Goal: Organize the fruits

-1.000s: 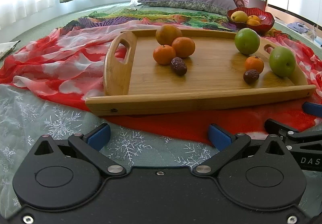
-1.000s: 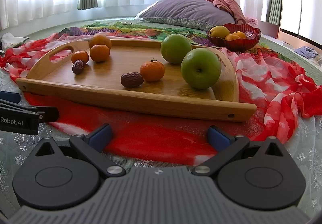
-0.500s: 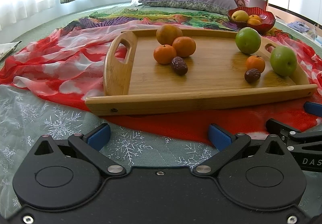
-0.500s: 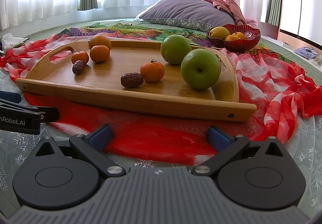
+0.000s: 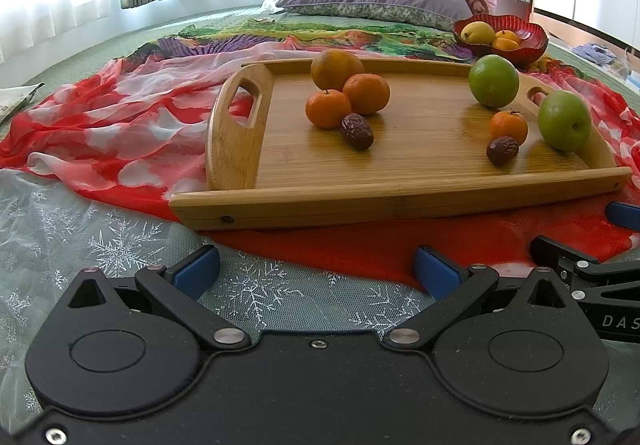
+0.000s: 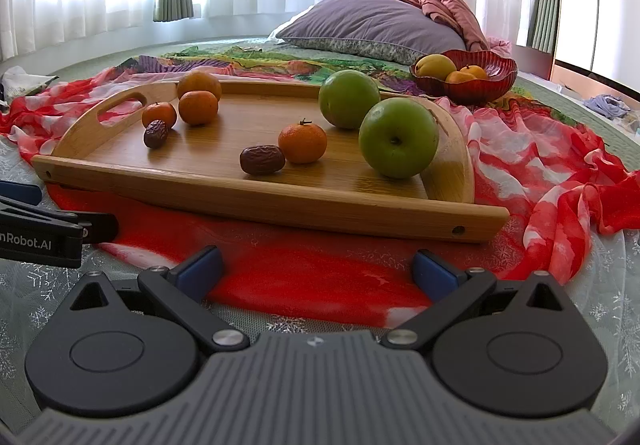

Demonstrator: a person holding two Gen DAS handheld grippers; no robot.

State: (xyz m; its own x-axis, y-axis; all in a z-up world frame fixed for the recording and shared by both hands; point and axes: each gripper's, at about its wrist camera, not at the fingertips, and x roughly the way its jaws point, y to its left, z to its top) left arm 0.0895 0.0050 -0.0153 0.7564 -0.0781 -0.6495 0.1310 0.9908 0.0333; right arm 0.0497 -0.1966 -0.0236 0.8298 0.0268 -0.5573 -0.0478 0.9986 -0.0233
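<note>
Grippers, left gripper (image 5: 316, 271) and right gripper (image 6: 316, 269), both wide apart, holding nothing, apparently hovering before wooden tray (image 5: 400, 201)

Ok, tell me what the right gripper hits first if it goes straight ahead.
Probably the near wooden rail of the bamboo tray. The open right gripper sits low over the red cloth; if higher, the brown date.

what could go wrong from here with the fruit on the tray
The wooden tray sits on rumpled red scarf, so a nudge may tip it and roll the round green apples. The date touches a mandarin; grabbing one could shove the other. Both grippers, left and right, are open and empty.
</note>
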